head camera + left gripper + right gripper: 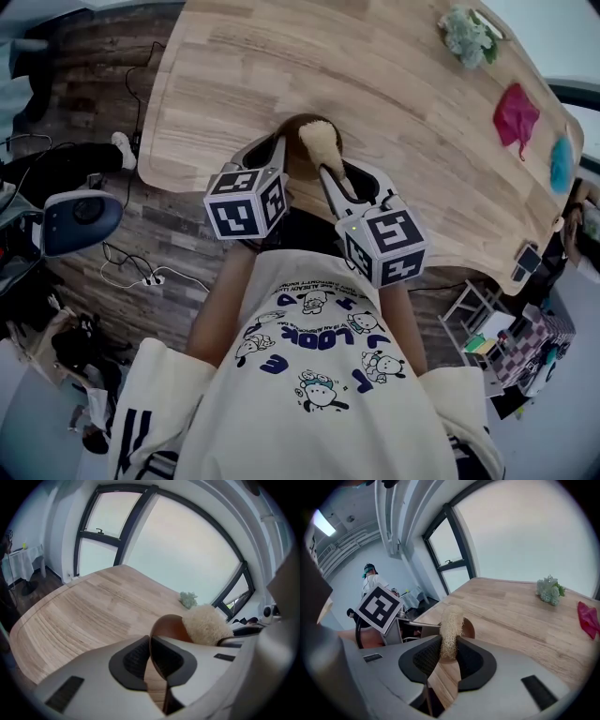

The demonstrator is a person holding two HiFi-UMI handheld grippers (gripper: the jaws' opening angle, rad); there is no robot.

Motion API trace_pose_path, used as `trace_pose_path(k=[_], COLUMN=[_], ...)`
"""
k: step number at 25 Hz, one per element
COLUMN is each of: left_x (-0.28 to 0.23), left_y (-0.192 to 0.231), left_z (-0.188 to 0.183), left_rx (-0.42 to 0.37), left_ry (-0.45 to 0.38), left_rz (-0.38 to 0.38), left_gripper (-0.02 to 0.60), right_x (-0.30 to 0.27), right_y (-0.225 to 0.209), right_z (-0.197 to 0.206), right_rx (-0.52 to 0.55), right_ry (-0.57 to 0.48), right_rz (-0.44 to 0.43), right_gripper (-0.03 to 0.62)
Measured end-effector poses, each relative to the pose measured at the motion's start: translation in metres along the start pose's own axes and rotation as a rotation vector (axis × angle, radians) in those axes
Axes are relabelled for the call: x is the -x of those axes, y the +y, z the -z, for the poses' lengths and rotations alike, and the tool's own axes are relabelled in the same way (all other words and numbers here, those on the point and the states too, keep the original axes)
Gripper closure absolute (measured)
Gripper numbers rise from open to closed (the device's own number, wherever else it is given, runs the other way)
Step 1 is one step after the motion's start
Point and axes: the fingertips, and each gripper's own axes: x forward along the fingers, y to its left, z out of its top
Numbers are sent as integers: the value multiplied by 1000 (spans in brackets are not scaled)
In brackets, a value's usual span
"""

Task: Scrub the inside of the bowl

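Shirt (pixel 319 375): cream with a cartoon print, bottom centre of the head view.
Left gripper (pixel 151 660): clamped on the bowl's thin rim, both pads pressing it.
Right gripper (pixel 449 656): closed on the loofah sponge, which is squeezed between the pads.
Bowl (pixel 168 627): brown, tilted on edge, centre of the head view at the table's near edge, between the two grippers.
Loofah sponge (pixel 451 630): pale and fibrous, just right of the bowl, overlapping its rim; contact unclear.
Table (pixel 375 84): light wood, filling the upper middle of the head view.
Far end: green bunch (pixel 469 36), magenta cloth (pixel 516 114) and blue item (pixel 561 164) at upper right, well apart from the bowl.
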Motion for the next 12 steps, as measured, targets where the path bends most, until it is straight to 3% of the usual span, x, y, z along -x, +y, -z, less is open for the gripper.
trace_pose_path(k=[5,12], left_x=[12,28], left_y=[-18,-38], left_z=[-17,-28], left_rx=[-75,-240], left_ry=[-48,-86], left_rz=[11,-13], left_gripper=[541,540], right_x=[-5,-3], right_y=[4,-9], right_z=[4,-2], right_rx=[-24,-170], right_ry=[94,98], right_rz=[27,86], right_gripper=[503,505])
